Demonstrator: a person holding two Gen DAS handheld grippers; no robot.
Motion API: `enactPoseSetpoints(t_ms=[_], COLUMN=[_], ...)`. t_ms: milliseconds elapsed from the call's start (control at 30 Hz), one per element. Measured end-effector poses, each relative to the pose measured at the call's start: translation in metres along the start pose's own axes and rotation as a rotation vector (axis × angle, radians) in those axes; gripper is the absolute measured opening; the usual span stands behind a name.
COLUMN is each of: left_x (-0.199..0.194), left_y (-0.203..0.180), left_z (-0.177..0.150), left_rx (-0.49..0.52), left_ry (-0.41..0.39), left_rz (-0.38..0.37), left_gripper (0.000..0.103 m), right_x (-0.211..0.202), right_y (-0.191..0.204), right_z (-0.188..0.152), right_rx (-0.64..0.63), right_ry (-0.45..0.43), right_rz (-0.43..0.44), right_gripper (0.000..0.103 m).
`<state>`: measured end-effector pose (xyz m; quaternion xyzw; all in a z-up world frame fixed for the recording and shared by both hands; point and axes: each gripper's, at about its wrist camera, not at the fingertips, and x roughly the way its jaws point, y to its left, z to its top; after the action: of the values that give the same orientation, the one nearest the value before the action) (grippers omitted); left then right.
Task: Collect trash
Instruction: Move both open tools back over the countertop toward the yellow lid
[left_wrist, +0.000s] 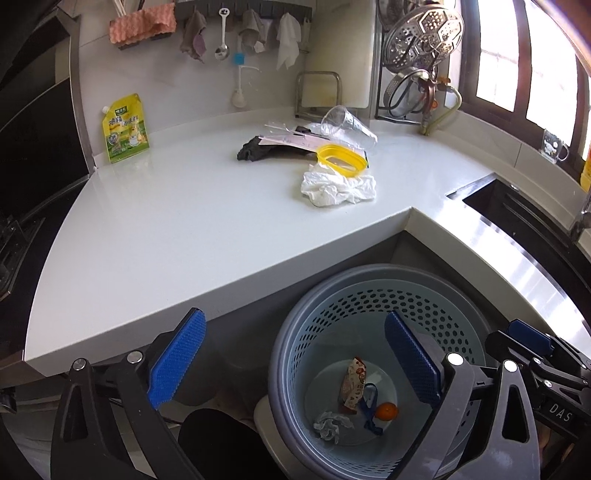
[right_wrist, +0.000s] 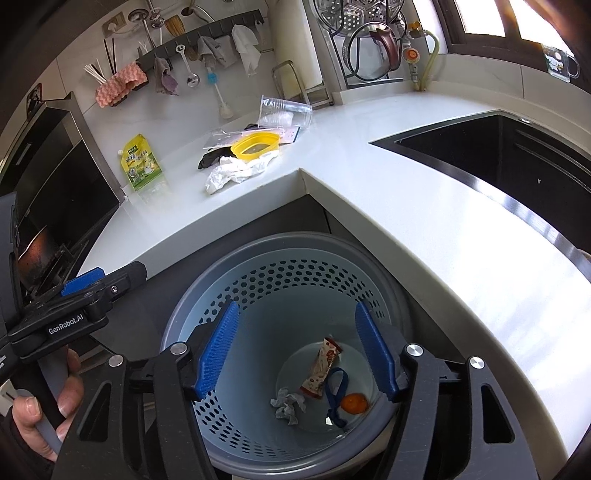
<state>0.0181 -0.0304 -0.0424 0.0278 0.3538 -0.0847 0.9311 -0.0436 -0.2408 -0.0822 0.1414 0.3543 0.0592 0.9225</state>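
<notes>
A grey-rimmed, perforated blue bin (left_wrist: 369, 271) (right_wrist: 295, 240) stands on the floor below the counter corner. In it lie a snack wrapper (right_wrist: 325, 367), a blue strap (right_wrist: 334, 391), an orange (right_wrist: 354, 403) and a crumpled paper ball (right_wrist: 288, 404). My left gripper (left_wrist: 295, 354) hangs open over the bin's left rim and holds nothing. My right gripper (right_wrist: 295, 354) is open above the bin's mouth, also holding nothing. On the white counter (left_wrist: 184, 221) rest a crumpled white tissue (left_wrist: 338, 188), a yellow plastic lid (left_wrist: 341, 158), a tipped clear cup (left_wrist: 347, 127), a clear wrapper (left_wrist: 291, 140) and a dark cloth (left_wrist: 258, 149).
A yellow-green pouch (left_wrist: 125, 129) leans on the back wall at the left. The dark sink (right_wrist: 498, 158) is set into the counter on the right, and a dish rack (left_wrist: 417, 62) stands in the back corner. A hand (right_wrist: 37, 410) grips the left gripper's handle.
</notes>
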Motion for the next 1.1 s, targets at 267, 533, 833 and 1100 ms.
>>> enactPoseSetpoints(t_ms=[267,533,833,1100], left_x=[-0.004,0.008,0.034,0.054], left_y=[0.018,0.032,0.038,0.042], left_z=[0.028,0.062,0.085,0.091], left_rx=[-0.042,-0.098,-0.127,-0.123], left_ry=[-0.048,-0.064,-0.022,0.009], left_rz=[0.045,0.09,0.127,0.158], left_gripper=[0.096,0.097,0.097,0.096], right_x=[0.006,0.041,0.108,0.176], right_y=[0.013,0.029,0.036,0.049], right_z=[0.049,0.12,0.185,0.212], right_rx=[-0.075,-0.207,-0.322,-0.413], right_ry=[-0.046,-0.027,0.044,0.14], right_rz=[0.014,0.03,0.066,0.13], right_gripper=[0.071,0.074,0.077,0.077])
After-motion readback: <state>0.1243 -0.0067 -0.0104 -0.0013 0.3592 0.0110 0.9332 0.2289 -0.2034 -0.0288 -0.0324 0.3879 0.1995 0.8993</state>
